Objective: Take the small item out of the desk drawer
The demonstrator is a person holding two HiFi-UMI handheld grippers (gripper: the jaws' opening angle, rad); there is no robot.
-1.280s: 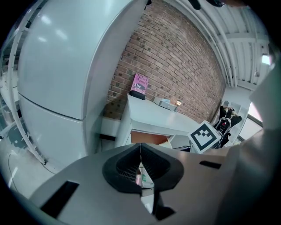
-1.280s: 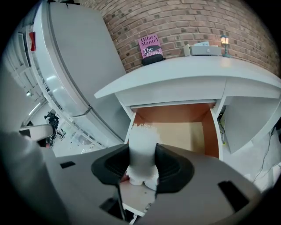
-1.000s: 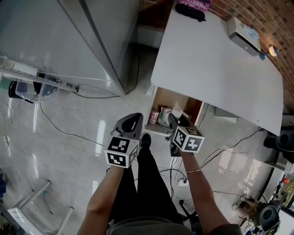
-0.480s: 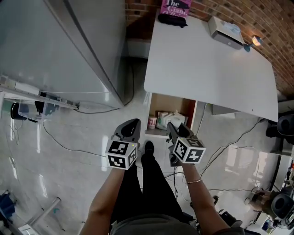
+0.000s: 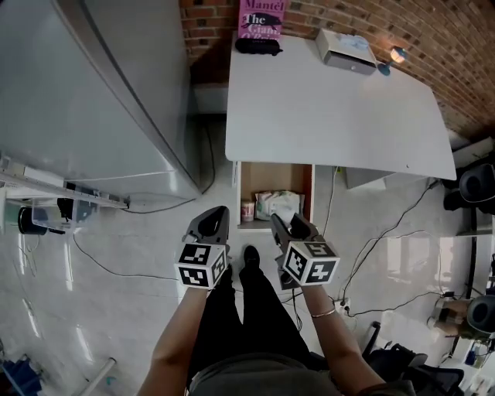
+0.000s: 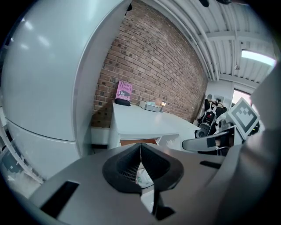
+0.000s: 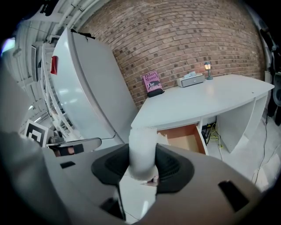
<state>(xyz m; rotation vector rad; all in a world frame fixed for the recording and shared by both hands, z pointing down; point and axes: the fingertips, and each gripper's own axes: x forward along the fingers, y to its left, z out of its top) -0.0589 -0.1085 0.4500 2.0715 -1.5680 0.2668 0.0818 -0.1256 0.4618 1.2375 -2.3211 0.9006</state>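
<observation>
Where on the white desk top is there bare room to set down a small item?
Nearly all of the white desk top is bare: its middle and whole front, from above the open wooden drawer to the right edge. Only the back edge is crowded: a pink book, a black pouch, a flat grey box and a small lit lamp.

drawer: opening was left clear from above, forward of the desk top edge.
drawer floor: front was taken up by a crumpled bag and a small jar; bare wood was seen behind.
left side: walled off by a large white cabinet.
floor: crossed by cables.
right gripper: gap was filled by a white roll.
</observation>
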